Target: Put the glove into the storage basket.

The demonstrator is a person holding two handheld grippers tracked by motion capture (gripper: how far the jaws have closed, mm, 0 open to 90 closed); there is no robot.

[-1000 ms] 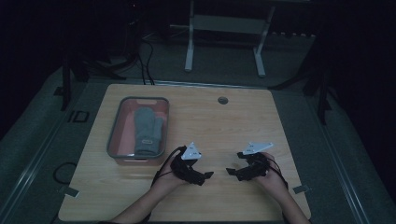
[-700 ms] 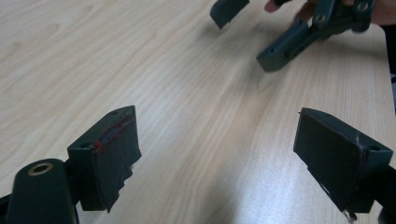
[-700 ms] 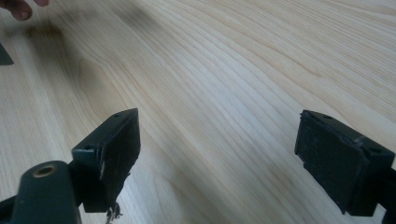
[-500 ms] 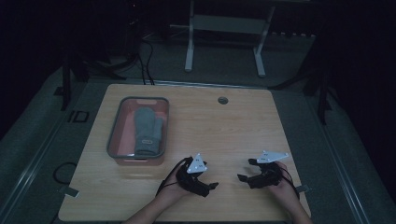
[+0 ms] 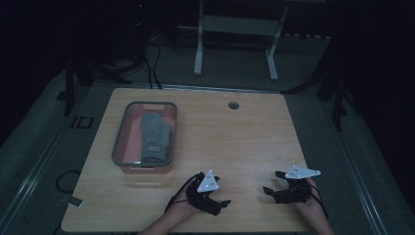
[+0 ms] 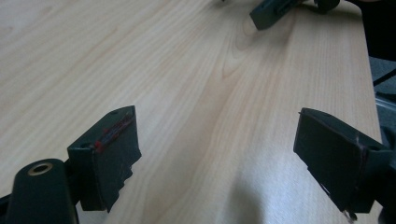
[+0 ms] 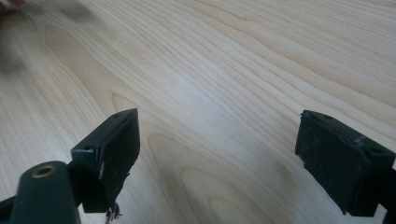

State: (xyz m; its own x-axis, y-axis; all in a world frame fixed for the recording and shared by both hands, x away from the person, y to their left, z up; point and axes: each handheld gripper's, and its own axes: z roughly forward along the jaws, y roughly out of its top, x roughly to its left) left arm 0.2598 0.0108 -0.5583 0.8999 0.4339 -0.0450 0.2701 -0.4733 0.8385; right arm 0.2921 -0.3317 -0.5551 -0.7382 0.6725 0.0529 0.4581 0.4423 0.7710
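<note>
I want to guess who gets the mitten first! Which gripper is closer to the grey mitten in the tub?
Left. The left gripper sits just beyond the near right corner of the tub holding the mitten; the right gripper is farther off, toward the table's right edge.

No readable text (too dim).

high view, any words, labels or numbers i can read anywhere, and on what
"ID": pale marking on the dark floor mat, left of the table.
Patch on the grey mitten in the bin: too small to read.
Dots on each gripper's grey plate: no text.
</note>
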